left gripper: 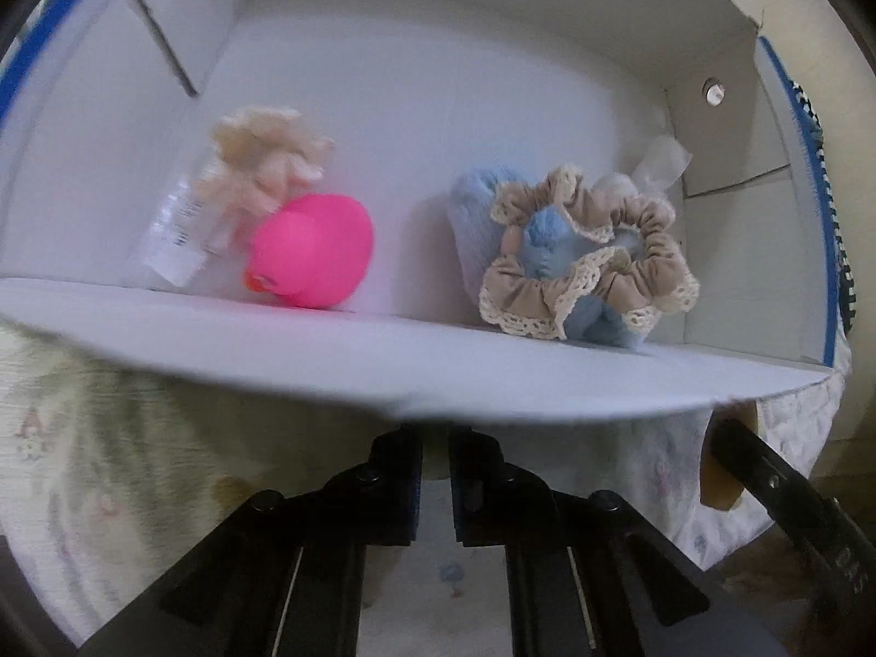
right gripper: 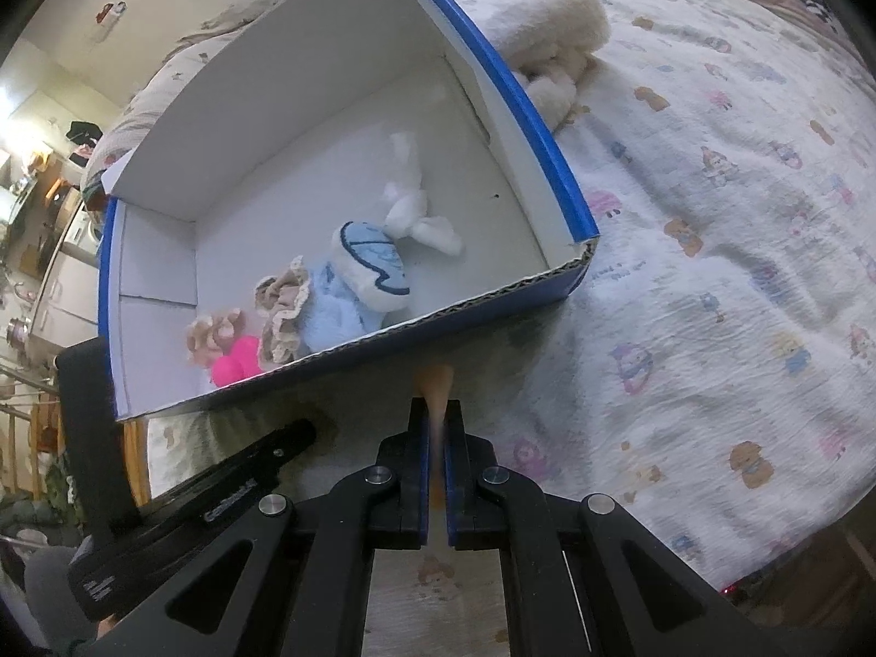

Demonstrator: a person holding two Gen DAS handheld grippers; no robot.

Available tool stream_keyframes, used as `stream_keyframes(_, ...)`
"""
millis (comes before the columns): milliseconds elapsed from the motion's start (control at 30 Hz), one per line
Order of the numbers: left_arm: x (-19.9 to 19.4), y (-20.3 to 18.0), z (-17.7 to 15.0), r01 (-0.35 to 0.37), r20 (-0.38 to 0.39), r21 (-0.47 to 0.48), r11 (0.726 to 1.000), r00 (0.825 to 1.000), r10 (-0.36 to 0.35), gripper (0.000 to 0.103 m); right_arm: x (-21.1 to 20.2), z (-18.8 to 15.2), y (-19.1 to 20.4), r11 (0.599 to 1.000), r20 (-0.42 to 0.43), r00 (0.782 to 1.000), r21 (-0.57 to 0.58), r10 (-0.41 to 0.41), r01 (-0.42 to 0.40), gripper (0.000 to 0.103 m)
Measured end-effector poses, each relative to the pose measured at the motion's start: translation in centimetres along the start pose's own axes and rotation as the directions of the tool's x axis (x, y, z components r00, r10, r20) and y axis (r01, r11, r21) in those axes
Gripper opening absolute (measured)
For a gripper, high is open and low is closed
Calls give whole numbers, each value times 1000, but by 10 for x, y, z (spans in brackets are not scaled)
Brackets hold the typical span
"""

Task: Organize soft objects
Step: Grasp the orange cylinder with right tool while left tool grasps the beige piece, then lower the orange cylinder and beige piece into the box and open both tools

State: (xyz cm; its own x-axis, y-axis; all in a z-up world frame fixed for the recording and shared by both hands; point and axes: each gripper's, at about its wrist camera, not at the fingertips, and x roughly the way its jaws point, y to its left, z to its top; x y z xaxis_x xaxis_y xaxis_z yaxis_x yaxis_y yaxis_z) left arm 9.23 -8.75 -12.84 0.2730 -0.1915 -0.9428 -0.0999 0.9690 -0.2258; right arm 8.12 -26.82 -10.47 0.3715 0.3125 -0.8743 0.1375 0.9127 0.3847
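Contents, listed left to right as seen from the left wrist view.

1. Cardboard box (left gripper: 493, 378), white inside, blue outside, standing on a printed bedspread (right gripper: 712, 274).
2. Cream frilly scrunchie (left gripper: 268, 159) in a clear wrapper, lying on the box floor at left.
3. Pink rubber toy (left gripper: 312, 249), touching the front of the cream scrunchie, close to the near wall.
4. Pale blue plush toy (left gripper: 476, 219), right of the pink toy and apart from it.
5. Beige lace-edged scrunchie (left gripper: 588, 257), resting against the blue plush.
6. White soft toy (right gripper: 416, 208), deeper in the box behind the blue plush.
7. Fluffy cream plush (right gripper: 553, 49), outside the box, on the bedspread against the blue wall.

Tools.
Left gripper (left gripper: 435, 465): jaws drawn together just outside the near wall; whether anything is pinched cannot be told.
Right gripper (right gripper: 436, 438): jaws clamped on a thin tan strip (right gripper: 436, 383), just outside the box's near wall.
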Motion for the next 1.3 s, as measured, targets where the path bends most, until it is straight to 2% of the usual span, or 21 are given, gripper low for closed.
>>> stream_keyframes(233,-32,33,-2,-10,47,-23,1000,999,11,8,-3,0,0,1000,4,1000,12,25,-25,6)
stream_keyframes(400,-56,57,-12,-35,90,22,999,995,33,8,-3,-2,3,999,0,999,14,47,-47,6)
stream_keyframes(567,-81,97,-26,-73,134,31,997,989,69,8,-3,-9,9,999,-15,999,-3,51,-51,6)
stream_keyframes(733,-86,87,-35,-121,171,58,991,979,109,8,-1,-18,21,998,-28,999,-46,40,-41,6)
stream_keyframes(933,-90,90,-40,-165,177,36,986,972,157,8,-1,-31,34,996,-52,997,-70,51,-54,6)
stream_keyframes(1033,-103,81,-41,-168,202,45,985,967,156,8,-12,-32,44,993,-39,996,-82,80,-83,6)
stream_keyframes(1100,-116,70,-40,-177,238,52,983,958,160,8,-24,-30,51,990,-14,995,-100,102,-103,6)
stream_keyframes(1167,-131,60,-35,-153,262,55,987,956,134,8,-34,-28,55,986,1,992,-101,130,-129,6)
stream_keyframes(1300,-160,44,-18,-139,324,80,987,940,106,8,-56,-12,67,979,51,983,-116,175,-169,6)
